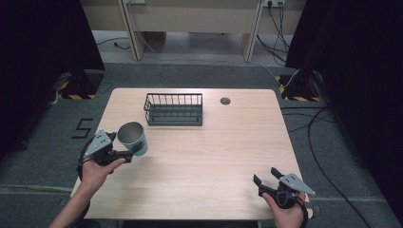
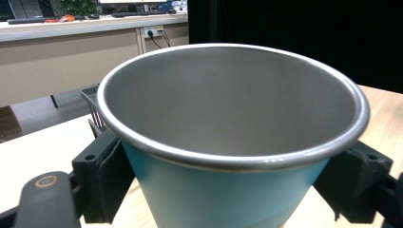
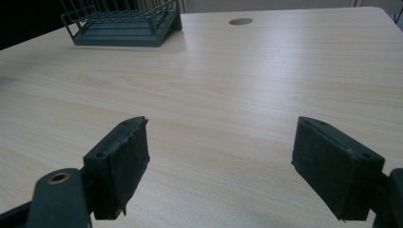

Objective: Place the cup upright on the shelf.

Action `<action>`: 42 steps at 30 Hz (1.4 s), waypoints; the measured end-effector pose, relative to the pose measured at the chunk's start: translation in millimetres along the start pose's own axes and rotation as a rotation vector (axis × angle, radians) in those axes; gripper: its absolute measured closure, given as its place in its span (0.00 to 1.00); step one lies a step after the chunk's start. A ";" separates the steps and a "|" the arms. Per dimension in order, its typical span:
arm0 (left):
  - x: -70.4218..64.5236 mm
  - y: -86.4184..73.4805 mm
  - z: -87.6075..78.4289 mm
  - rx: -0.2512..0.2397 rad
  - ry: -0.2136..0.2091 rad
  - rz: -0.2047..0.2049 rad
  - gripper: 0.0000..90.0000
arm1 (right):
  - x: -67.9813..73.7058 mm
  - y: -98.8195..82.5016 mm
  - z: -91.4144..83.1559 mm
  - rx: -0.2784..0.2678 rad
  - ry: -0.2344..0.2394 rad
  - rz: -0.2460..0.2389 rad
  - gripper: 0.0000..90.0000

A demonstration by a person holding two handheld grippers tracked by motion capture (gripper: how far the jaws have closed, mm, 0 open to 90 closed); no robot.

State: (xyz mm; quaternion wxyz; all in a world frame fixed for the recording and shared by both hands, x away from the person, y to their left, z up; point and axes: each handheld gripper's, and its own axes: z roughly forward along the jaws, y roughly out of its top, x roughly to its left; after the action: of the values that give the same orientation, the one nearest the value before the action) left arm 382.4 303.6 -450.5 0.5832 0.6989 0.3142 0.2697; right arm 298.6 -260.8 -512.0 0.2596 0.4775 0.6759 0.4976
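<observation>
While the left gripper [image 1: 124,154] hangs over the table's [image 1: 199,161] left edge, its jaws are clamped on the sides of a teal metal cup [image 1: 132,138], mouth up and tilted slightly; the cup seems lifted off the wood, though the high view leaves that unsure. Near the front right corner, the right gripper [image 1: 267,178] rests with its jaws spread wide, holding nothing. A dark wire basket [image 1: 174,109] stands by the far edge, a round hole [image 1: 225,100] to its right.
</observation>
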 end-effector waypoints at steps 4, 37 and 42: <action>0.6 4.3 3.5 -0.008 -0.001 0.002 0.17 | 0.0 0.0 0.1 0.000 0.000 0.001 0.23; -0.3 22.4 33.8 -0.035 -0.012 0.001 0.17 | -0.6 -0.2 -0.4 -0.007 -0.002 0.008 0.23; 1.7 28.9 39.2 -0.041 -0.009 0.003 0.17 | -1.3 0.1 -0.1 -0.005 -0.005 0.004 0.23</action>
State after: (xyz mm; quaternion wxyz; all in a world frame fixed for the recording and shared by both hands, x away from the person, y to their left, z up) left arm 416.3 276.0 -428.8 0.5982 0.6885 0.3052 0.2738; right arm 299.1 -262.0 -512.0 0.2614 0.4796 0.6730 0.4988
